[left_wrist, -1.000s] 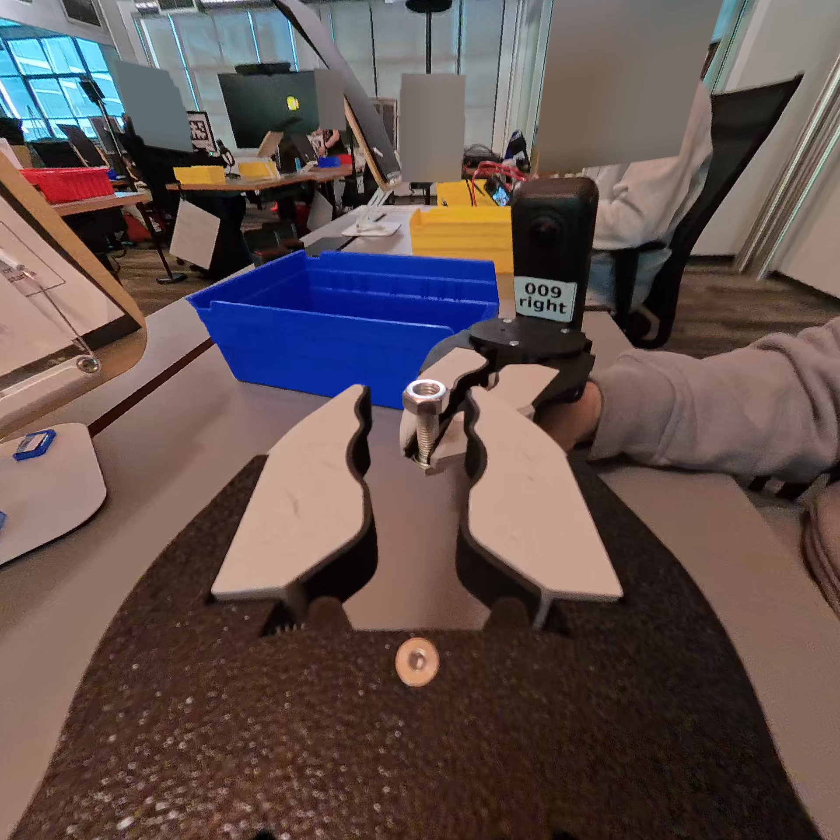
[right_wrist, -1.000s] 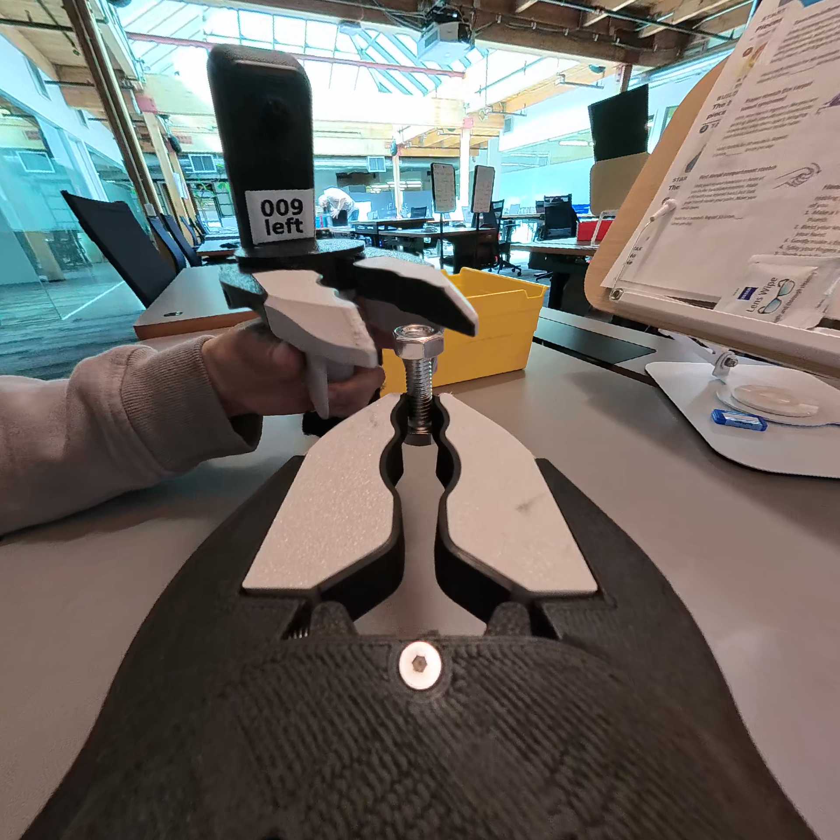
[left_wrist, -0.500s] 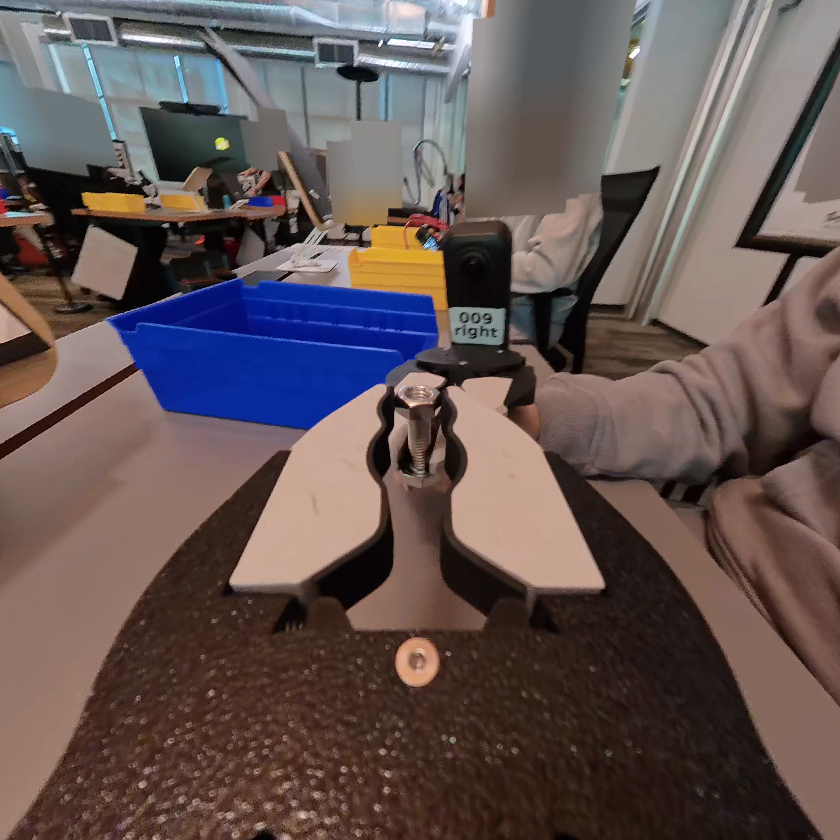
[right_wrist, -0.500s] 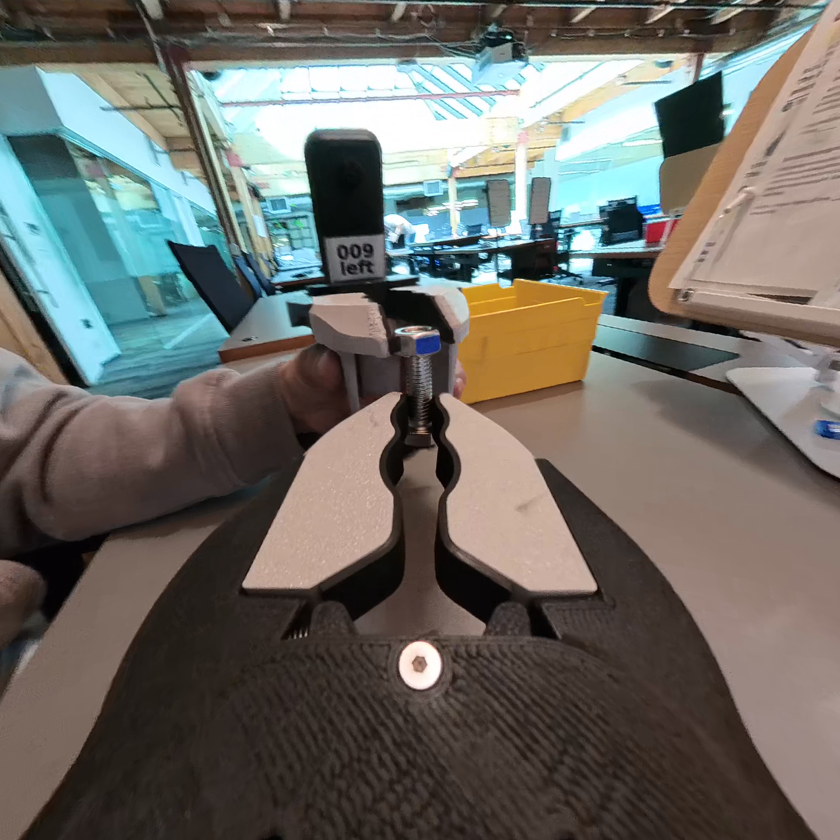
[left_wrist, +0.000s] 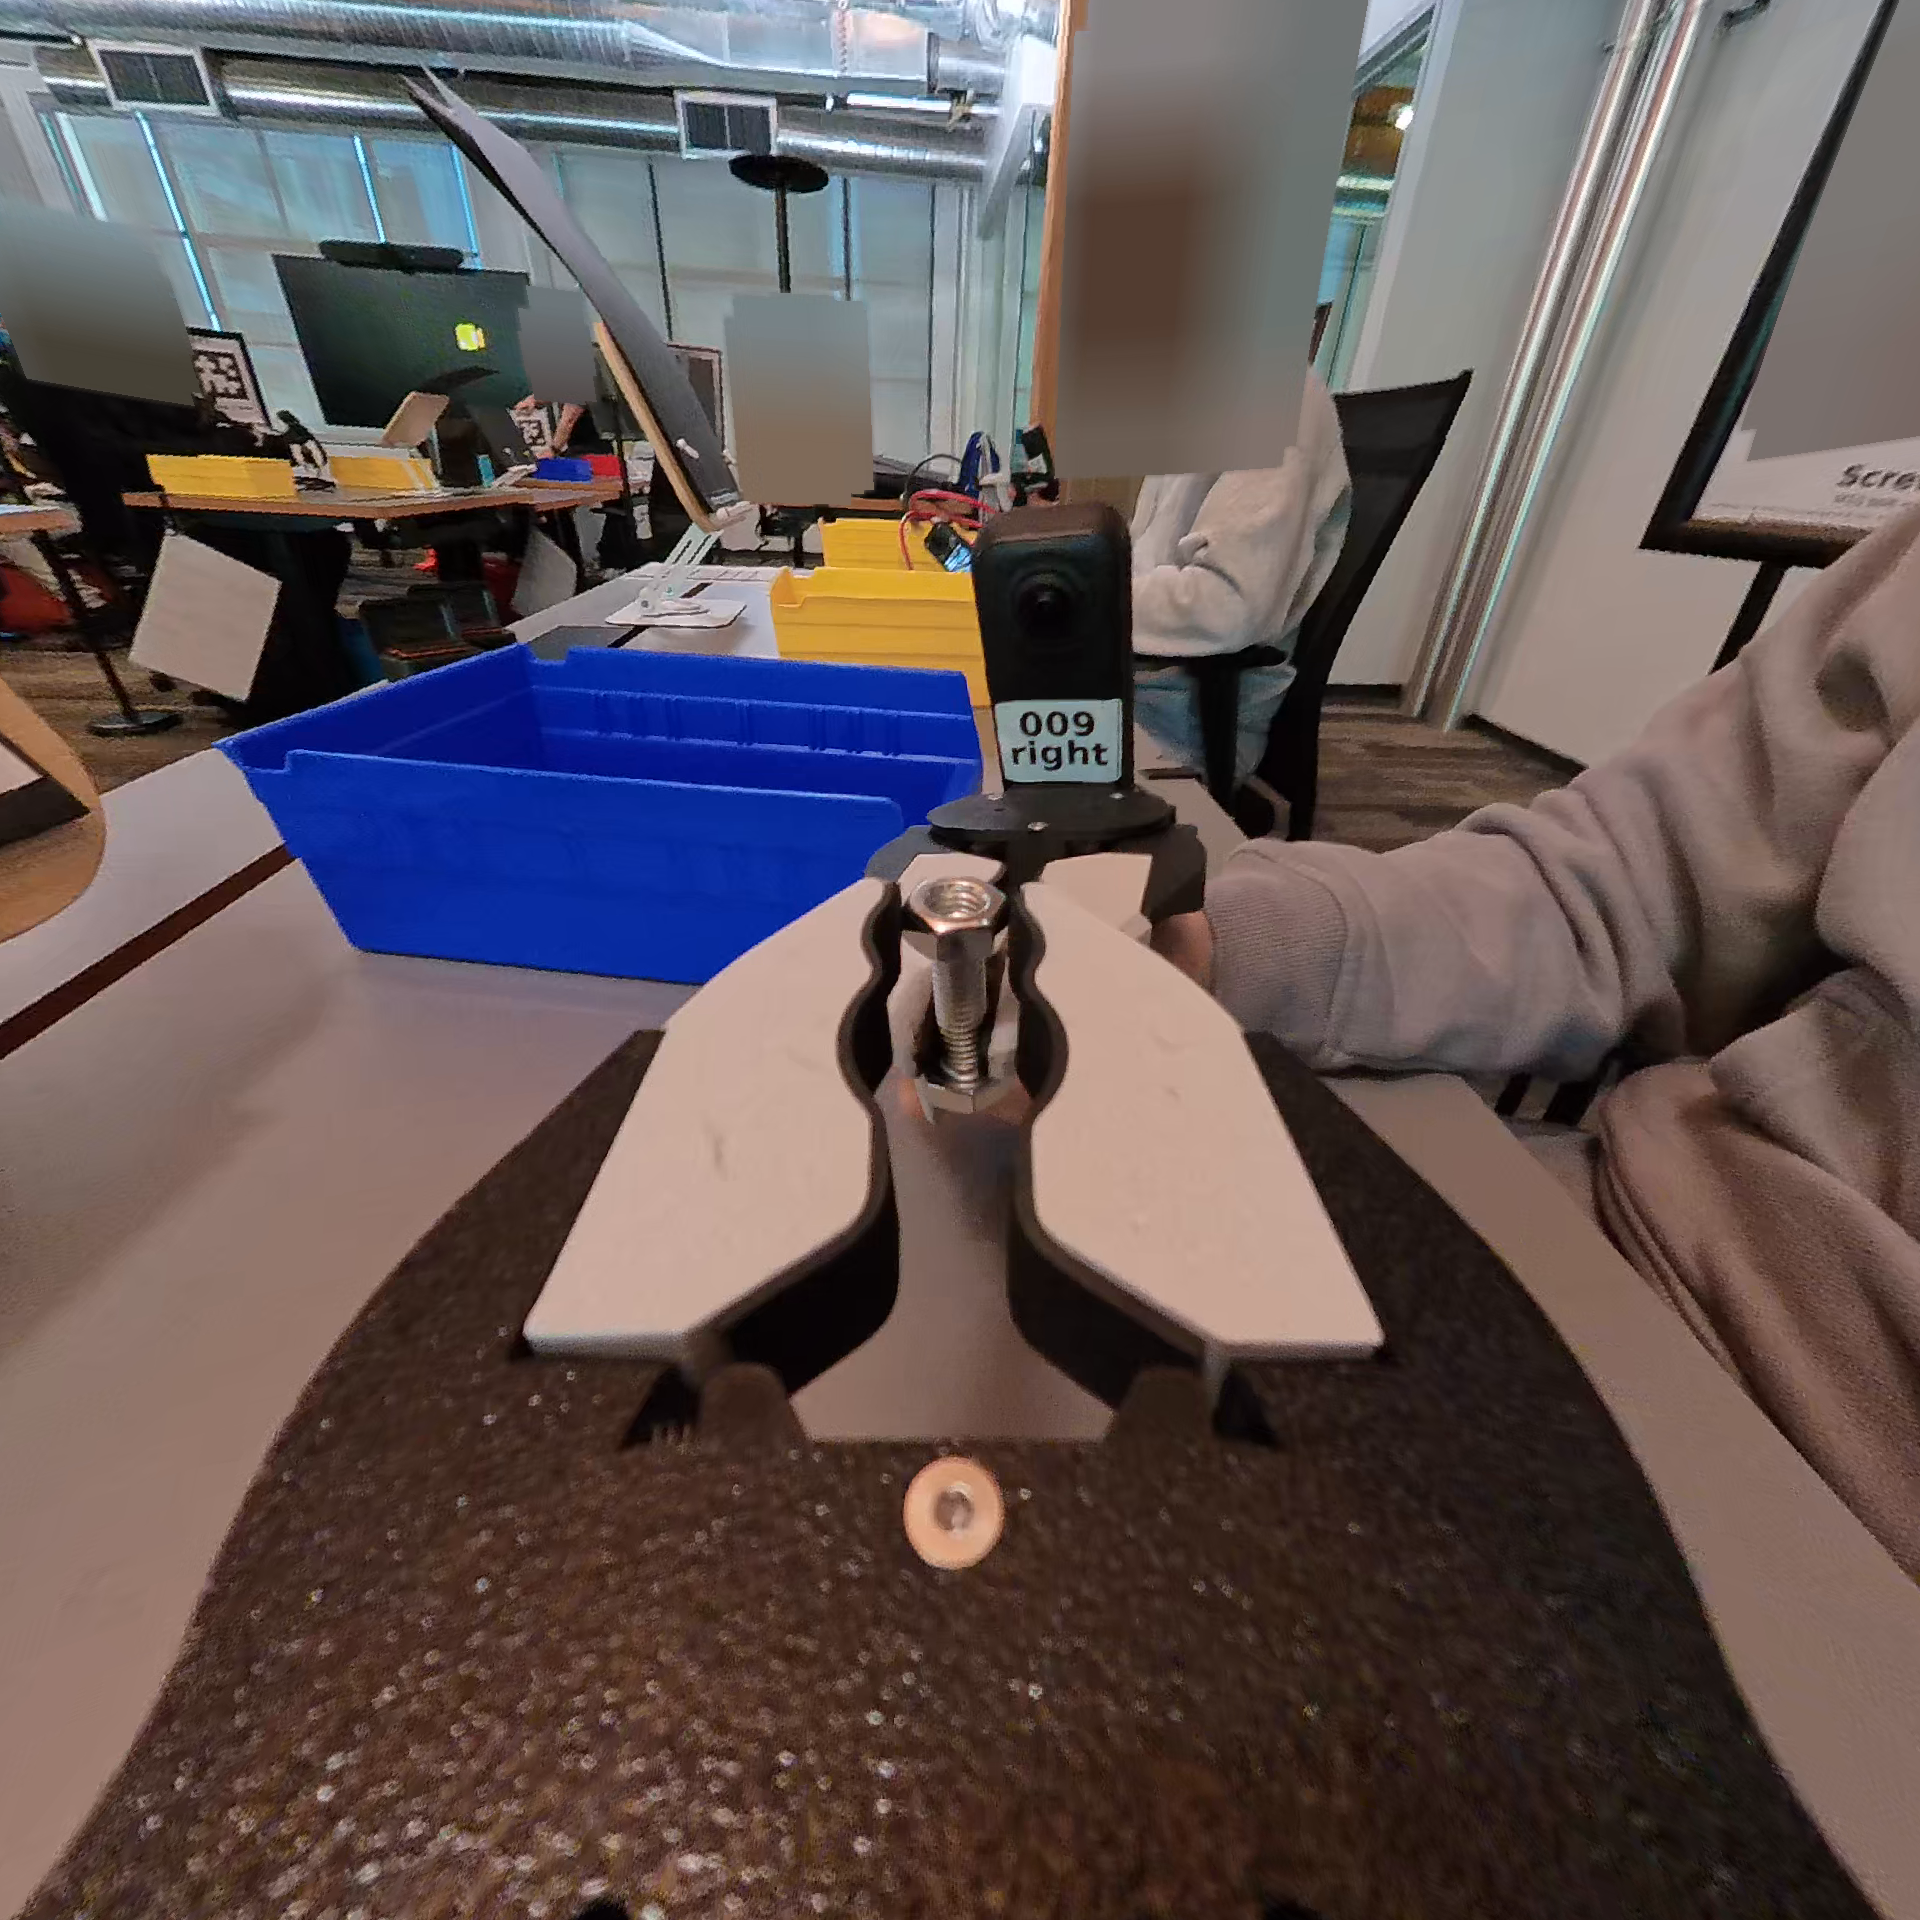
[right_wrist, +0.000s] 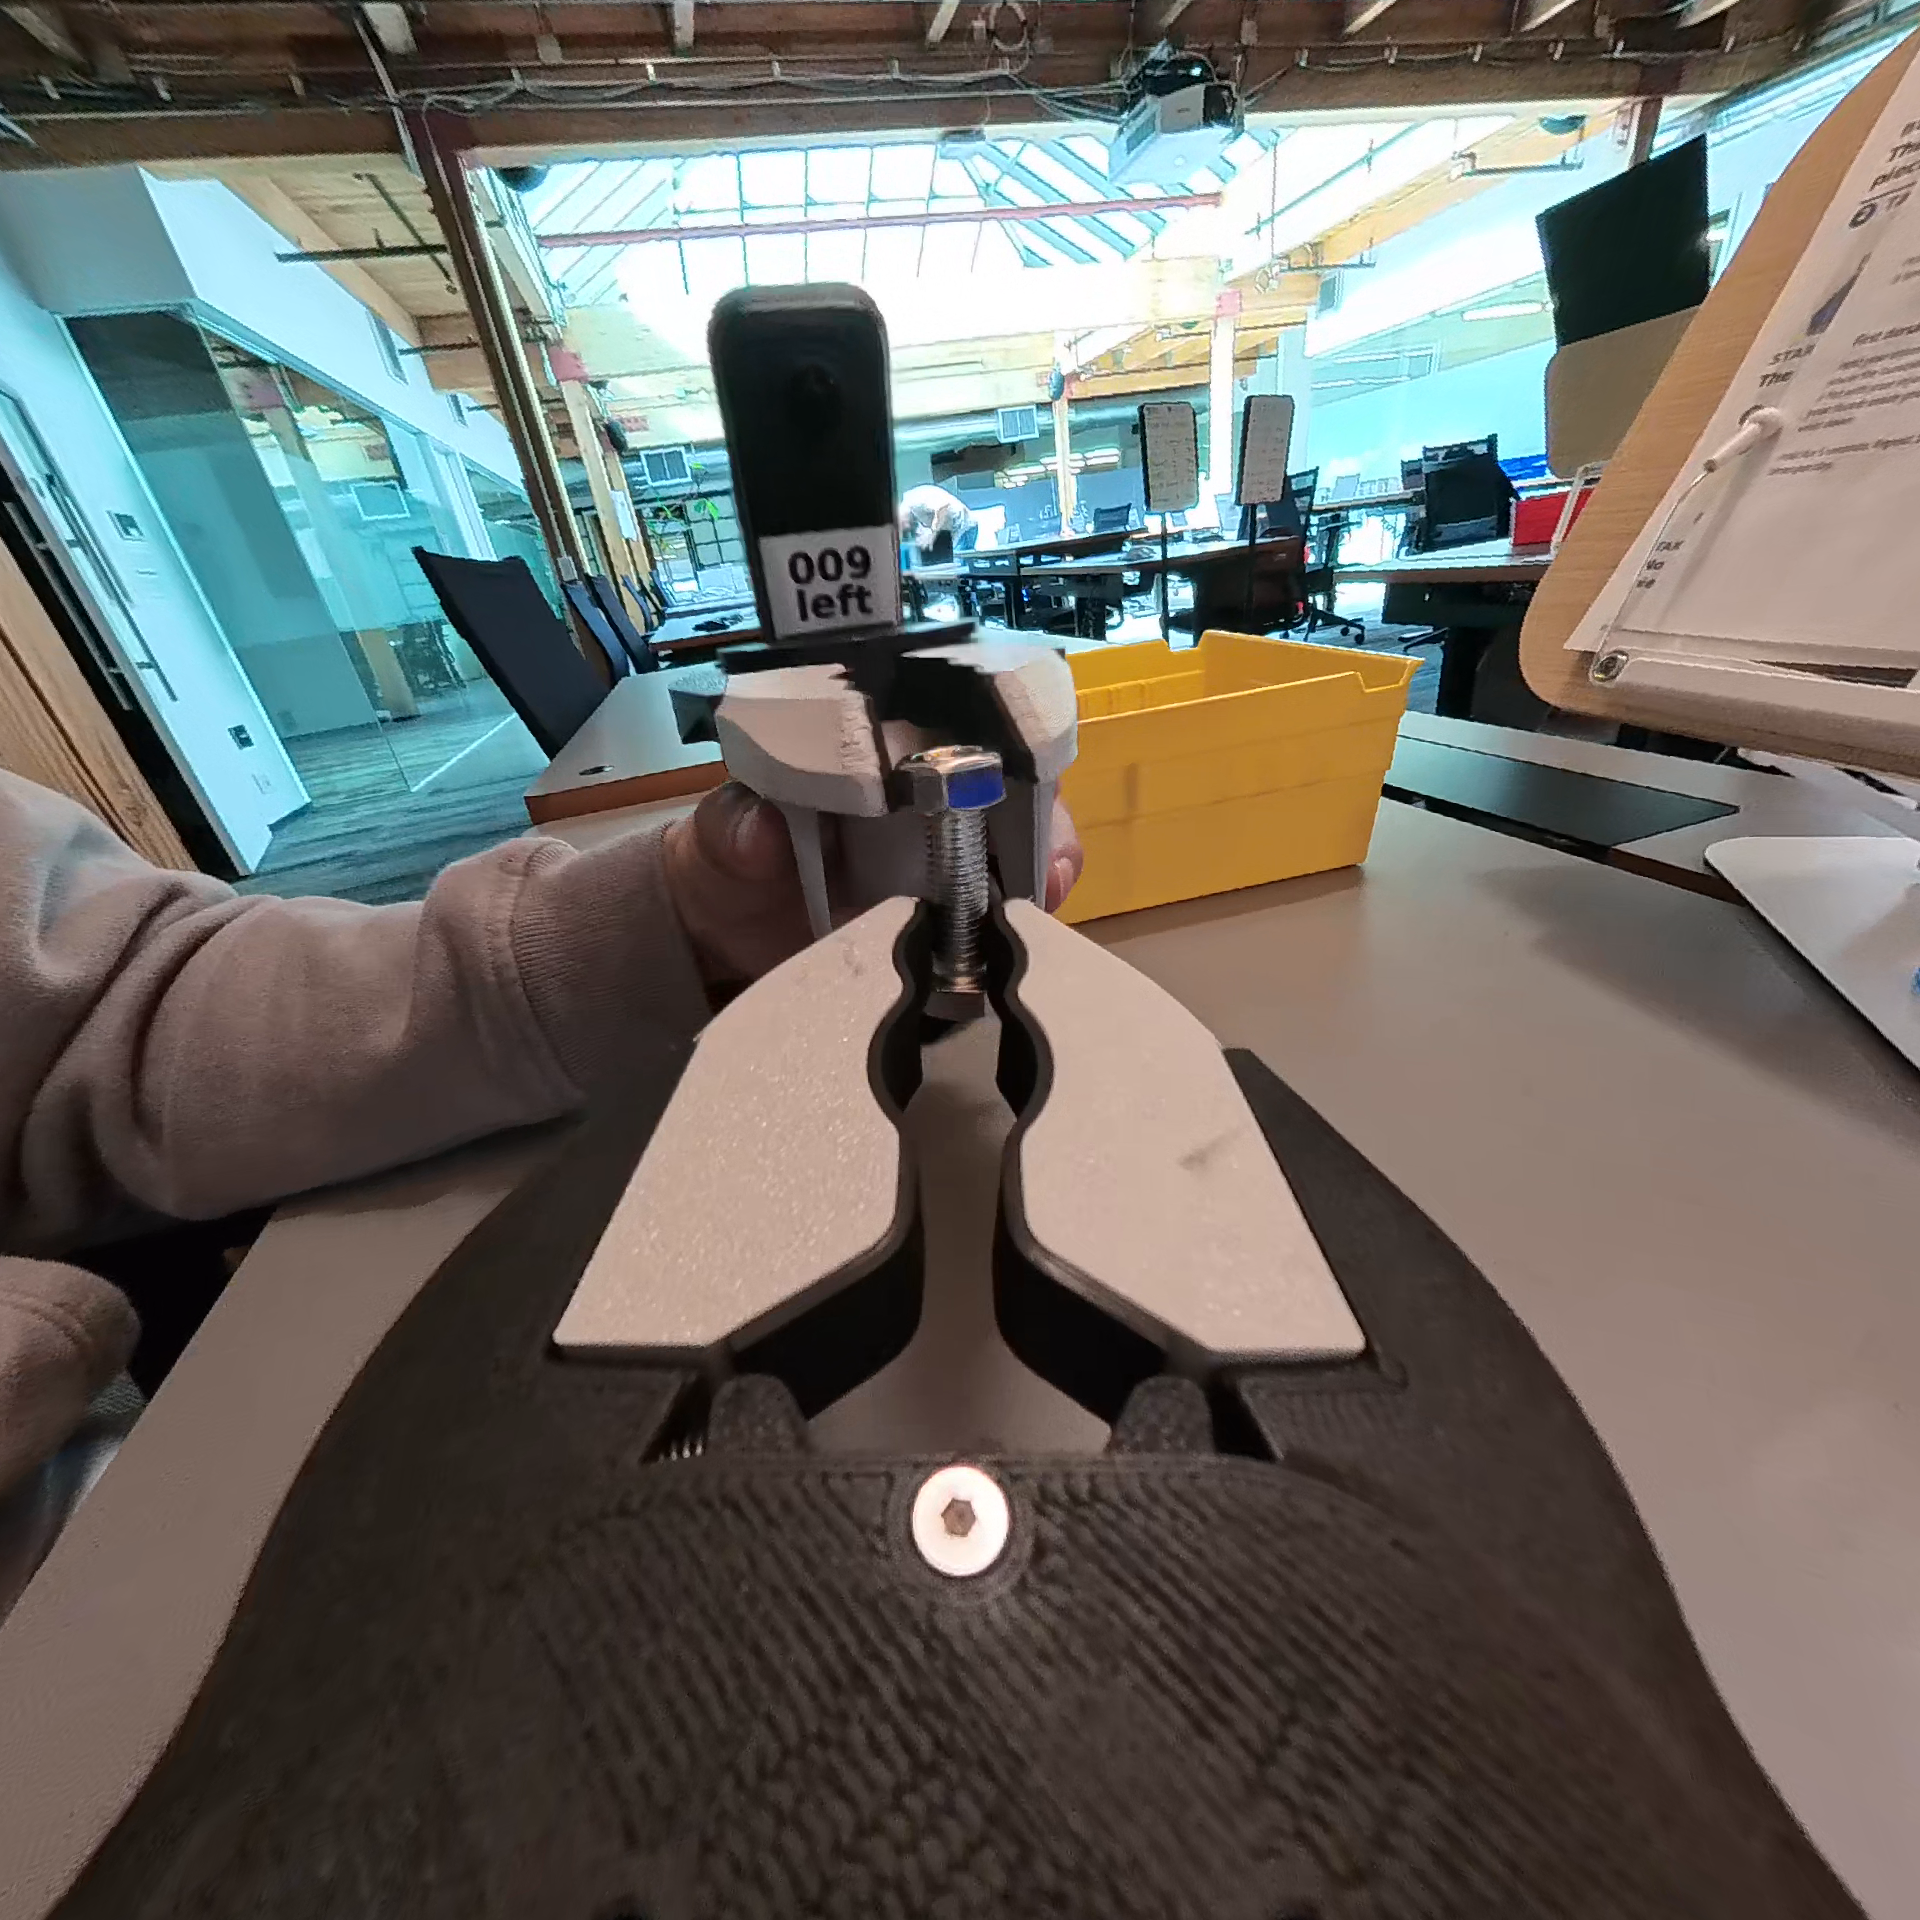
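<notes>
Jaws of the left gripper (left_wrist: 954, 914) clench the nut (left_wrist: 953, 914); the right gripper (right_wrist: 958, 951) grips the bolt (right_wrist: 956, 894) shaft beneath. Behind the bolt, left view alone shows a blue bin (left_wrist: 582, 821), right view a yellow bin (right_wrist: 1236, 769), both on the tabletop (right_wrist: 1455, 1039).

wrist views facing, close, sharing bolt (left_wrist: 954, 997)

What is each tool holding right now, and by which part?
Right tool clamps the bolt low on its threads; left tool grips the nut atop it.
</notes>
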